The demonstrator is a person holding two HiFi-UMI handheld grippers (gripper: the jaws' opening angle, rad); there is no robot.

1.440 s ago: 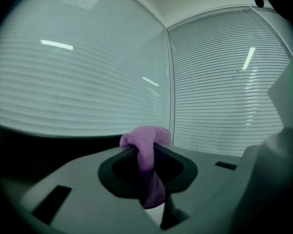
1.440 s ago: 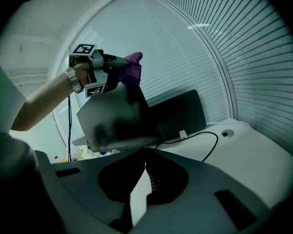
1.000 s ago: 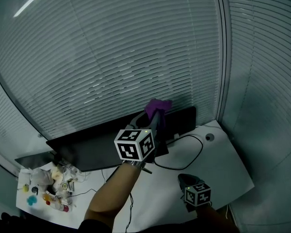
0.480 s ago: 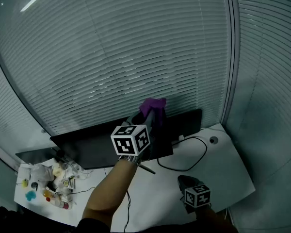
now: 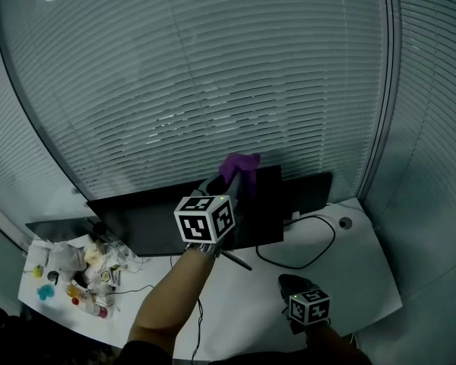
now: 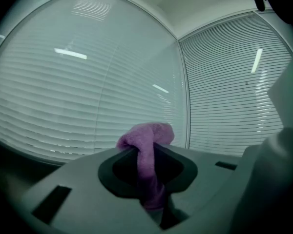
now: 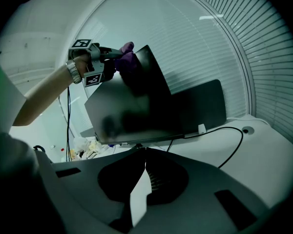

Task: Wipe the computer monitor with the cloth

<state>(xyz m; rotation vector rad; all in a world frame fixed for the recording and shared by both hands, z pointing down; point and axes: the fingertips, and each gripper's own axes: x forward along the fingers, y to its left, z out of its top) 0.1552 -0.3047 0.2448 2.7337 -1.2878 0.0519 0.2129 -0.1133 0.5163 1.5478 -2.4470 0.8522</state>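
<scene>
My left gripper (image 5: pixel 234 178) is raised and shut on a purple cloth (image 5: pixel 239 164), which bunches out past the jaw tips. The cloth presses against the top edge of the black monitor (image 5: pixel 159 220), near its upper right corner. The left gripper view shows the cloth (image 6: pixel 146 139) pinched between the jaws, with only window blinds beyond. From the right gripper view, the monitor (image 7: pixel 136 113) faces me with the cloth (image 7: pixel 127 58) and left gripper (image 7: pixel 115 55) at its top. My right gripper (image 5: pixel 288 280) hangs low over the desk, shut and holding nothing (image 7: pixel 145 153).
A second dark screen (image 5: pixel 310 190) stands behind and to the right. A black cable (image 5: pixel 313 243) loops across the white desk (image 5: pixel 357 280) near a round grommet (image 5: pixel 344 223). Several small bottles and clutter (image 5: pixel 76 280) crowd the desk's left end. Blinds (image 5: pixel 213 82) cover the window behind.
The head view has swung slightly. The left gripper with the cloth now sits a little further left of the monitor's right corner. The right gripper has stayed put.
</scene>
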